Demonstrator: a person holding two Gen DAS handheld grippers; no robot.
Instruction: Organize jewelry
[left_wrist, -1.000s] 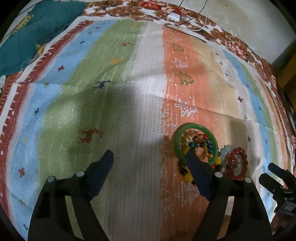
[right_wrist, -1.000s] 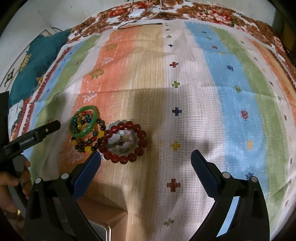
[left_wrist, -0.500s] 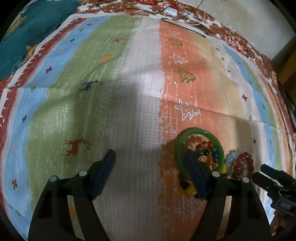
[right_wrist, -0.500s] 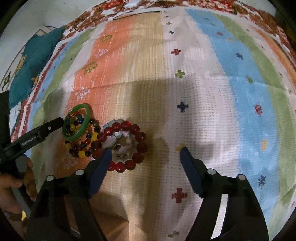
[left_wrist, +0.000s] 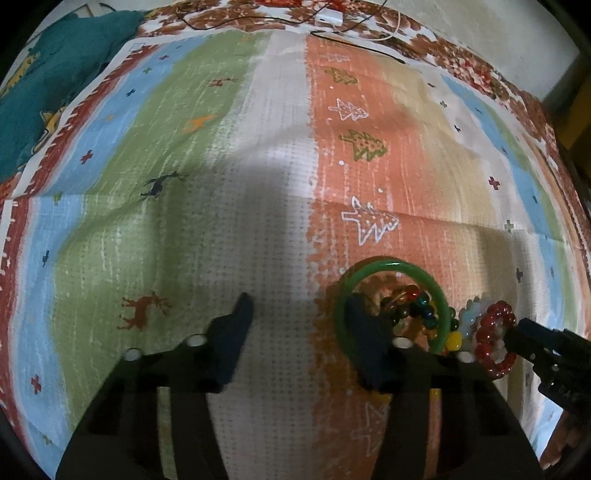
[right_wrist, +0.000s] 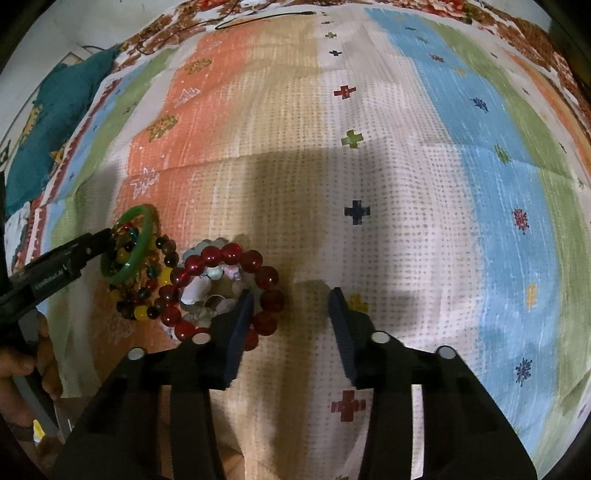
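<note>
A pile of bracelets lies on a striped cloth. A green bangle (left_wrist: 391, 266) (right_wrist: 142, 240) rests on a multicoloured bead bracelet (left_wrist: 417, 302) (right_wrist: 147, 306). Beside them a red bead bracelet (left_wrist: 495, 341) (right_wrist: 221, 258) rings a pale shell bracelet (right_wrist: 199, 288). My left gripper (left_wrist: 299, 317) is open; its right finger sits inside the green bangle, its left finger outside it. My right gripper (right_wrist: 290, 299) is open; its left finger sits inside the red bracelet's near side, its right finger outside it. Each gripper shows in the other's view.
The striped cloth (left_wrist: 258, 184) (right_wrist: 424, 184) covers the whole work surface. A teal cushion (left_wrist: 55, 81) (right_wrist: 48, 122) lies at the far left. A white charger (left_wrist: 328, 16) and black cables lie at the far edge. A hand (right_wrist: 22, 369) holds the left gripper.
Both grippers have moved forward and down onto the pile and narrowed. The left one's right finger has entered the green bangle; the right one's left finger has reached the red bracelet.
</note>
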